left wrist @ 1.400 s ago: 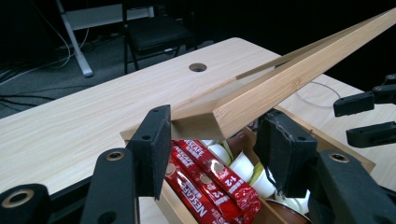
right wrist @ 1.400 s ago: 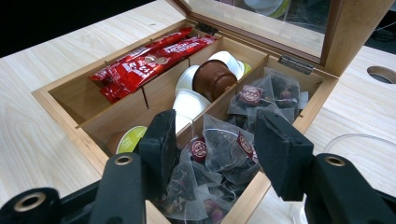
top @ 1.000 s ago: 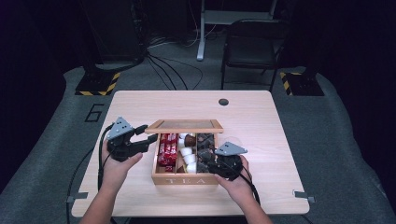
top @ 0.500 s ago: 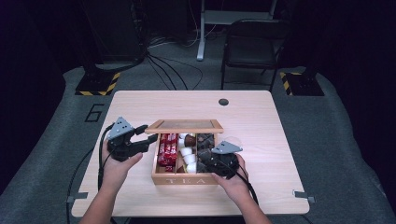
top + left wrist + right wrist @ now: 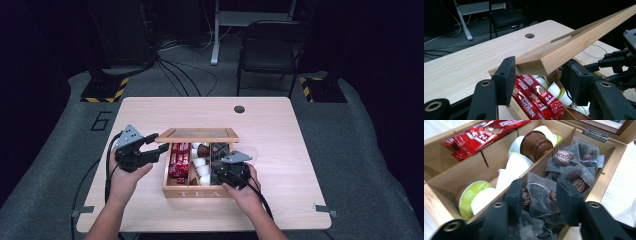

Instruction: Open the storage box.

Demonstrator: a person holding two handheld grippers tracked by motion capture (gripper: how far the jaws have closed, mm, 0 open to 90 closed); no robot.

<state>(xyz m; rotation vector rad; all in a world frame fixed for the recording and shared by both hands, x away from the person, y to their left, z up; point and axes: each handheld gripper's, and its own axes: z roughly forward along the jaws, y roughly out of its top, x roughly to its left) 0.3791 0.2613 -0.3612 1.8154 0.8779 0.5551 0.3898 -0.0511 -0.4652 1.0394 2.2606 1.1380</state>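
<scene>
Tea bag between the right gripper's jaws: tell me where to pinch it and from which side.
Pinch the clear tea bag across its puffed upper body, coming straight down from above with the right gripper. It stands on top of the other bags in the right compartment of the wooden box, and the divider and the outer wall block any sideways approach. The open jaws already stand either side of it.

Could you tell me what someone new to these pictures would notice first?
A wooden tea box sits open mid-table, with red Nescafe sticks in its left compartment, pods in the middle and tea bags on the right. The left hand-held gripper has its jaws on either side of the raised lid. The right hand-held gripper is open over the tea bags.
</scene>
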